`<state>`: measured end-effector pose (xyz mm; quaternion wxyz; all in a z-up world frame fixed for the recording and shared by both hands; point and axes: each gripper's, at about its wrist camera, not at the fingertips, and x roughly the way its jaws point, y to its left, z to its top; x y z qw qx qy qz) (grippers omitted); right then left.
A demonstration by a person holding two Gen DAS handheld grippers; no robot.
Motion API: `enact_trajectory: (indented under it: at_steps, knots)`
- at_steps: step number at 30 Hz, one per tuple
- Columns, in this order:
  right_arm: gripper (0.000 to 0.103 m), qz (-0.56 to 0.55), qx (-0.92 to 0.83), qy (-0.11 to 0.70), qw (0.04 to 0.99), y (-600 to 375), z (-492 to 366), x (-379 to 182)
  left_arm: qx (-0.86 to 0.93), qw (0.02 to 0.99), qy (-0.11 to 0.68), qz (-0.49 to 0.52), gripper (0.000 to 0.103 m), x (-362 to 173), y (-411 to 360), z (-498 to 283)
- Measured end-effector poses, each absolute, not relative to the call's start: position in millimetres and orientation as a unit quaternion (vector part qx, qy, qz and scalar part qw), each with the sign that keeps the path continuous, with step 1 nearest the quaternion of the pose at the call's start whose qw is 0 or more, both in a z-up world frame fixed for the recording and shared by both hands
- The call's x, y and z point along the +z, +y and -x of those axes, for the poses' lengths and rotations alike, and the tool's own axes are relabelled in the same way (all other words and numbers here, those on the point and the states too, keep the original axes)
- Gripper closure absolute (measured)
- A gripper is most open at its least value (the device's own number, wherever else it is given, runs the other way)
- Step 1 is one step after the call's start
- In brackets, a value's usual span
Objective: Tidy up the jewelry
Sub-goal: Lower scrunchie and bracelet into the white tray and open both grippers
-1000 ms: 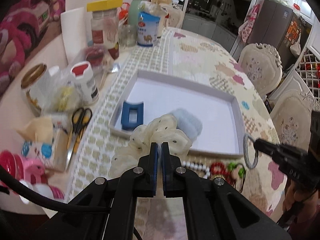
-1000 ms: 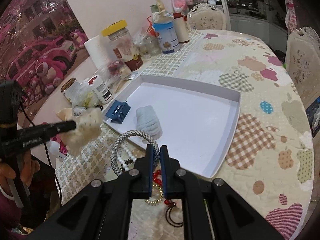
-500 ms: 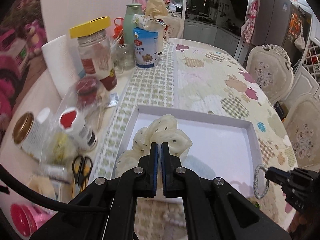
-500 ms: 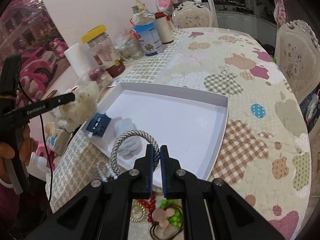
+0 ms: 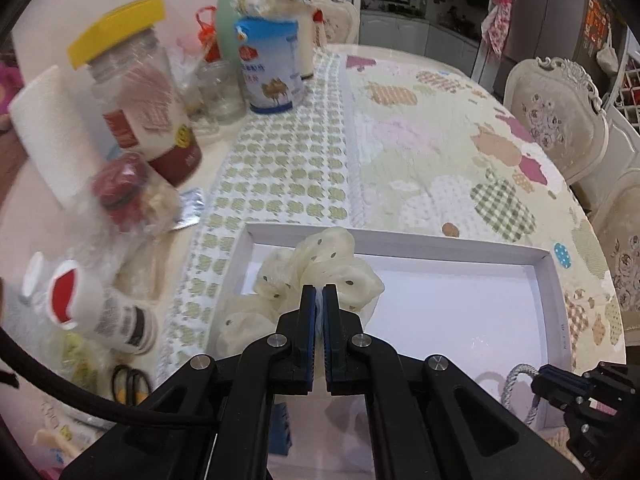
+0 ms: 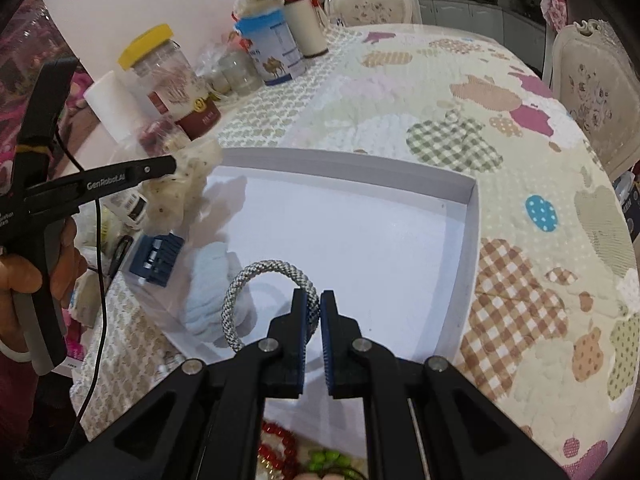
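My left gripper (image 5: 319,294) is shut on a cream dotted scrunchie (image 5: 320,268) and holds it above the far left corner of the white tray (image 5: 440,242). In the right wrist view this scrunchie (image 6: 184,188) hangs over the tray's left rim (image 6: 344,160). My right gripper (image 6: 314,300) is shut on a grey braided bracelet (image 6: 256,276) above the tray's near left part. The bracelet also shows in the left wrist view (image 5: 514,384). A blue hair clip (image 6: 158,254) and a light blue scrunchie (image 6: 210,280) lie in the tray.
Jars, a yellow-lidded jar (image 5: 132,80), a blue can (image 5: 270,68), a paper roll (image 5: 48,136) and scissors (image 5: 128,380) crowd the table's left side. Red beads (image 6: 276,448) and green beads (image 6: 326,458) lie before the tray. Chairs (image 5: 556,116) stand to the right.
Both grippers moved forward over the tray. The left one carried the cream scrunchie toward the far left corner; the right one brought the bracelet over the tray's near part.
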<state>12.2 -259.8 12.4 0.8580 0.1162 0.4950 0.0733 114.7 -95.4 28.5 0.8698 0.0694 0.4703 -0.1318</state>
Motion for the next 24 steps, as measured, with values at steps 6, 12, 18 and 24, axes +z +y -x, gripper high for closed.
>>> enact_trajectory:
  at_steps: [6,12,18,24]
  knots:
    - [0.096,-0.100,0.062,0.513,0.850,-253.9,-20.6,-4.4,-0.146,0.855,0.494,-0.063,0.103,5.9,-104.6,-123.3]
    - [0.096,-0.088,0.057,0.524,0.845,-248.9,-19.9,-12.7,-0.149,0.847,0.506,-0.060,0.103,-4.8,-105.9,-122.8]
    - [0.096,-0.091,0.055,0.527,0.843,-248.7,-19.8,-14.8,-0.145,0.847,0.508,-0.057,0.098,-5.4,-105.4,-119.4]
    - [0.077,-0.103,0.045,0.524,0.844,-254.3,-16.7,-12.0,-0.141,0.849,0.506,-0.053,0.079,-0.6,-102.2,-114.8]
